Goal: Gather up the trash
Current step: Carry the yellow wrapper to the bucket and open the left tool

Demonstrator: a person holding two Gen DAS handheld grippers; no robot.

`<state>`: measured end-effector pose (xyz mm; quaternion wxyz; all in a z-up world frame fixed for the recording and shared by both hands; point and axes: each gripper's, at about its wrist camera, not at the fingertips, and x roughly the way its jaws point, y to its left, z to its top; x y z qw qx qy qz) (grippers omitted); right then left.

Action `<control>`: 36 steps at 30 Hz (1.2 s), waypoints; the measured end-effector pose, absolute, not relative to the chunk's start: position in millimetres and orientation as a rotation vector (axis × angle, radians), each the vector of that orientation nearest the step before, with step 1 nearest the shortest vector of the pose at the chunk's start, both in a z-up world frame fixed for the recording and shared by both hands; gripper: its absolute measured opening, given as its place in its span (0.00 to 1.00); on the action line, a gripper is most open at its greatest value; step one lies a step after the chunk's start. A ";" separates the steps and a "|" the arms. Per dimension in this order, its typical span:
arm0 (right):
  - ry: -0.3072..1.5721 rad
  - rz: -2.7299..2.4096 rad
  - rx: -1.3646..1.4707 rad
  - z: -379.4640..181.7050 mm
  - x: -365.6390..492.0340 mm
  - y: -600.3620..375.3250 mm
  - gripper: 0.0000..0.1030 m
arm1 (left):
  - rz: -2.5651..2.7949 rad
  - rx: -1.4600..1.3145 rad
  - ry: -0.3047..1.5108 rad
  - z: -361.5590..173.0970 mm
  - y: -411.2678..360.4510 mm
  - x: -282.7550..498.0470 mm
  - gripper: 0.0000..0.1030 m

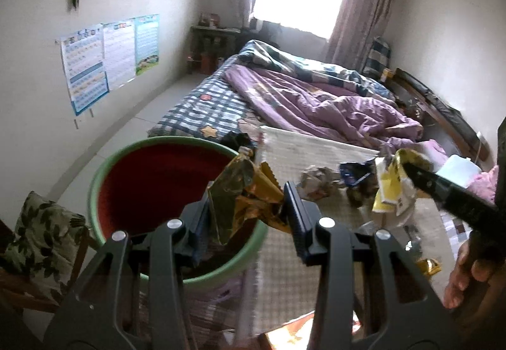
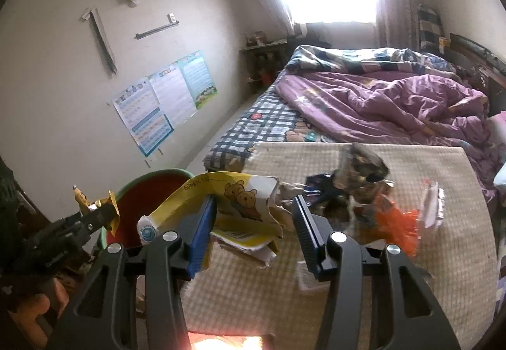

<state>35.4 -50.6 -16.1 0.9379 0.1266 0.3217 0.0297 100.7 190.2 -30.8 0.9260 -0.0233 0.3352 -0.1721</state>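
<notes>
My left gripper (image 1: 248, 201) is shut on a crumpled gold foil wrapper (image 1: 249, 192), held over the near rim of a green-rimmed bin with a red inside (image 1: 104, 173). My right gripper (image 2: 253, 207) is shut on a yellow and white paper package printed with bears (image 2: 240, 204), held above the beige checked mat (image 2: 316, 286). In the left wrist view the right gripper (image 1: 411, 168) comes in from the right with that package (image 1: 389, 188). The right wrist view shows the left gripper (image 2: 106, 212) with the gold wrapper (image 2: 95, 204) beside the bin (image 2: 151, 174).
More litter lies on the mat: a crumpled paper wad (image 1: 316, 182), a dark blue wrapper (image 1: 354, 171), an orange wrapper (image 2: 398, 223). A bed with a purple quilt (image 2: 379, 103) stretches behind. A chair with a leaf-print cushion (image 1: 41, 230) stands left of the bin. A hand (image 1: 468, 274) shows lower right.
</notes>
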 end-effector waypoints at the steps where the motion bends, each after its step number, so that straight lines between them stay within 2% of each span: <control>1: 0.655 0.063 0.254 -14.8 38.4 -46.4 0.47 | -0.346 -0.048 0.688 -31.7 194.4 102.5 0.40; 14: 0.659 0.112 0.197 -15.1 67.1 0.7 0.47 | -0.293 -0.072 0.713 -44.8 235.5 120.8 0.40; 36: 0.763 0.174 0.094 -63.0 126.2 60.5 0.47 | -0.225 -0.074 0.808 -85.4 266.1 164.2 0.40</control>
